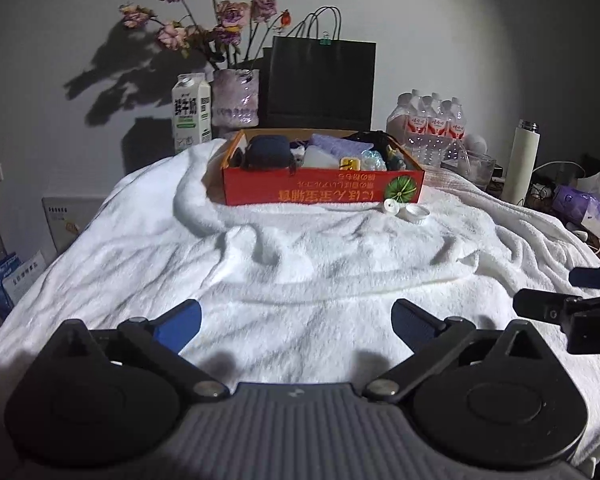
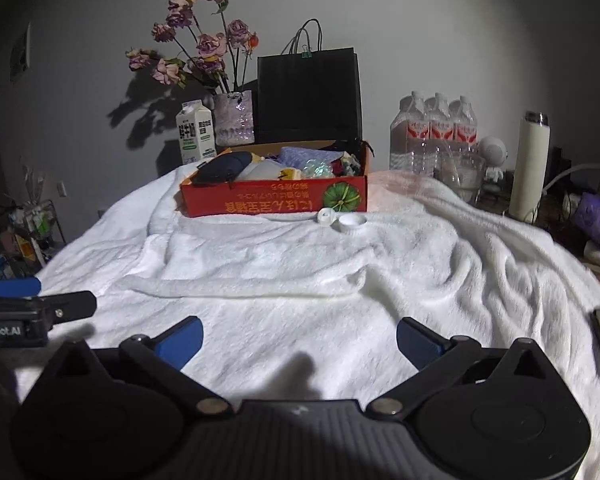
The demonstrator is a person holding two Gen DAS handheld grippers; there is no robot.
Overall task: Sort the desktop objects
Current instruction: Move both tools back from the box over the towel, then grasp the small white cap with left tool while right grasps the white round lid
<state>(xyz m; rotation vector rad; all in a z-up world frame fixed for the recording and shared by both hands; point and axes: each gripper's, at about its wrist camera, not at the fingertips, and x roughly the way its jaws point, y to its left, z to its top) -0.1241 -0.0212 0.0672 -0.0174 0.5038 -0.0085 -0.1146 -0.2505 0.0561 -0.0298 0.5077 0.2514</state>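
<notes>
White fleece blanket [image 1: 300, 264] covers the desk under me, rumpled into folds, with a grey wall behind. My left gripper [image 1: 296, 322] has its blue fingers [image 1: 182, 324] spread wide over bare blanket, nothing between them; my right gripper [image 2: 300, 338] is the same, its fingers [image 2: 182, 340] spread apart and empty. Straight ahead of both pairs of fingers, well beyond the tips, sits the red cardboard box [image 1: 320, 190], already holding a dark blue pouch [image 1: 266, 152], a purple cloth [image 1: 340, 145] and other small items I cannot make out. Just in front of the box, ahead and slightly right of my fingers, two white caps [image 1: 406, 209] lie on the blanket, touching or nearly so. Behind the box stand a black paper bag [image 1: 320, 80], a vase of dried roses [image 1: 236, 98] and a milk carton [image 1: 192, 114]; further right are water bottles [image 1: 432, 120] and a white flask [image 1: 522, 160].
</notes>
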